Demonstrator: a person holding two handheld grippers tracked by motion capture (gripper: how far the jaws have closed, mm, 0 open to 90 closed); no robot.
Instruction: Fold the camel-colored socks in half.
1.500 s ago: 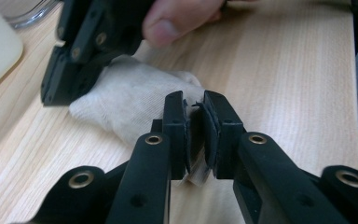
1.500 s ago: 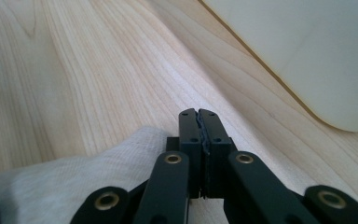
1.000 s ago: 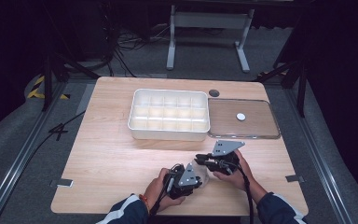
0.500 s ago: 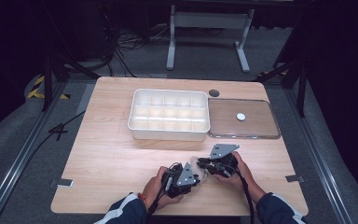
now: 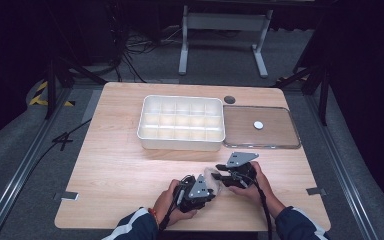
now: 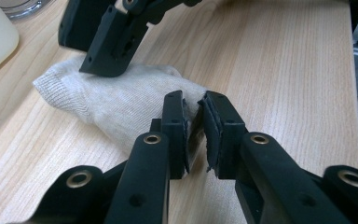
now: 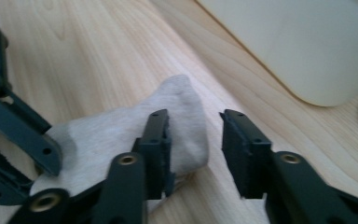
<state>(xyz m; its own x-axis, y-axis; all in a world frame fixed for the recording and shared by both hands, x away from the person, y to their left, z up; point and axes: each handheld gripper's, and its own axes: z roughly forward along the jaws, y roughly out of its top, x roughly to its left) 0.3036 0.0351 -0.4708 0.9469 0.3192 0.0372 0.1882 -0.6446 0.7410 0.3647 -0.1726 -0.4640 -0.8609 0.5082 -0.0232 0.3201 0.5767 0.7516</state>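
Left gripper view: left tool [image 6: 195,133] pinches sock [image 6: 107,100].

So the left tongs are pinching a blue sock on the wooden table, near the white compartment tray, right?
Not quite: the sock is pale grey, not blue, as the left gripper view shows. The left tongs do pinch it on the wooden table, near the white tray.
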